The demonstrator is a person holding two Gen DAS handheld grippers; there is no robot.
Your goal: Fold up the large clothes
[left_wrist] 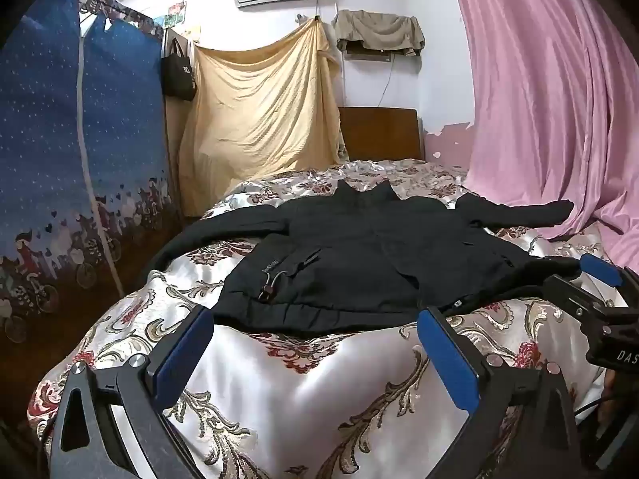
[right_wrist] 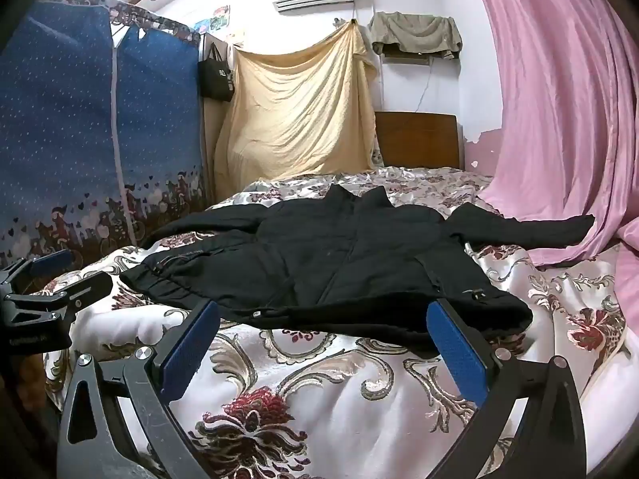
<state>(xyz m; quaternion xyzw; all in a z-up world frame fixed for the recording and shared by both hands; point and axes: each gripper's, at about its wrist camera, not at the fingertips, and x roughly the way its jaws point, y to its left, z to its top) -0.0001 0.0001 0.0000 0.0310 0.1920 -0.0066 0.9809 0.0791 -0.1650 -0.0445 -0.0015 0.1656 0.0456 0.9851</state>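
Black jacket [left_wrist: 359, 247] is lying spread flat on the bed [left_wrist: 303, 379], collar toward the headboard, sleeves out to each side, hem nearest both tools. Long axis is running straight away from the jaws. Left gripper [left_wrist: 315, 343] is hovering before the hem's left half, right gripper [right_wrist: 325, 337] before its right corner; both jaws are standing spread wide, pinching nothing. Judgement: each hem corner is falling to its nearer hand.

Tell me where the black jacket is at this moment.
In both wrist views the black jacket lies spread on the floral bedspread, just beyond both open grippers, its collar toward the wooden headboard.
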